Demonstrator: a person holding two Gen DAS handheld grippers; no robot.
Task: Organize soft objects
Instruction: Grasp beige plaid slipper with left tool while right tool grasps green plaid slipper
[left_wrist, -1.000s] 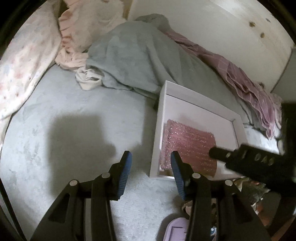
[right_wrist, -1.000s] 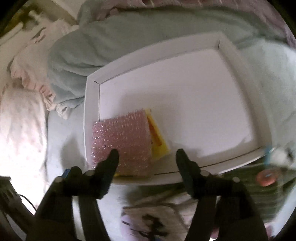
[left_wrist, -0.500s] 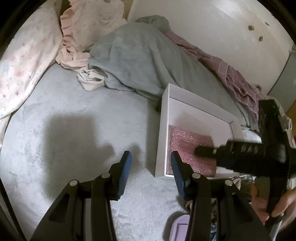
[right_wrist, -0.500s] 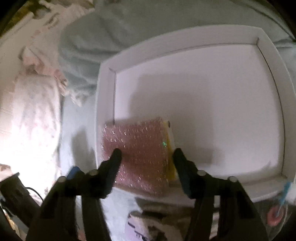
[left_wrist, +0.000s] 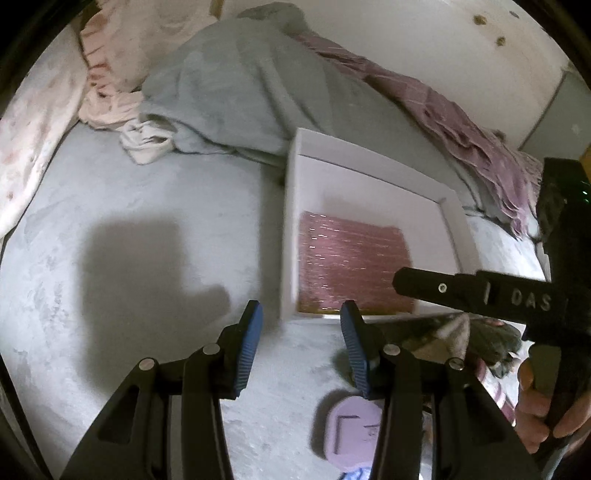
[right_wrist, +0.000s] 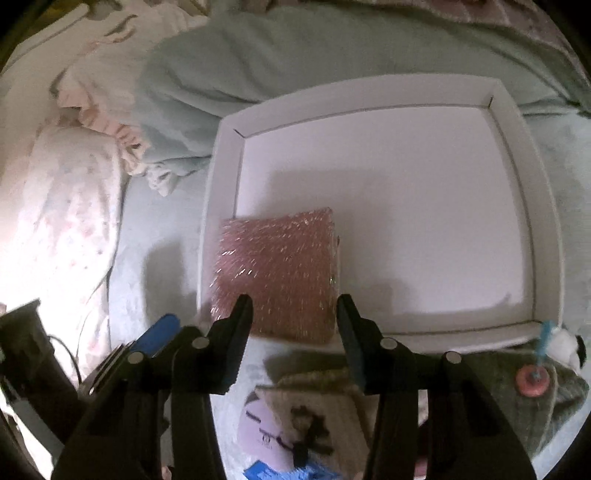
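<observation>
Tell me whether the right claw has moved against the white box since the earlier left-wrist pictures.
Yes. The right claw, closing on nothing, now reaches further over the white box, across the pink bubble-wrap pad.

pink bubble-wrap pouch lies flat in the white tray's near-left corner.

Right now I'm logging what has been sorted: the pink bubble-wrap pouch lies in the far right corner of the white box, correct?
Not quite. The pink bubble-wrap pouch does lie in the white box, but in its near left corner, as the right wrist view shows.
</observation>
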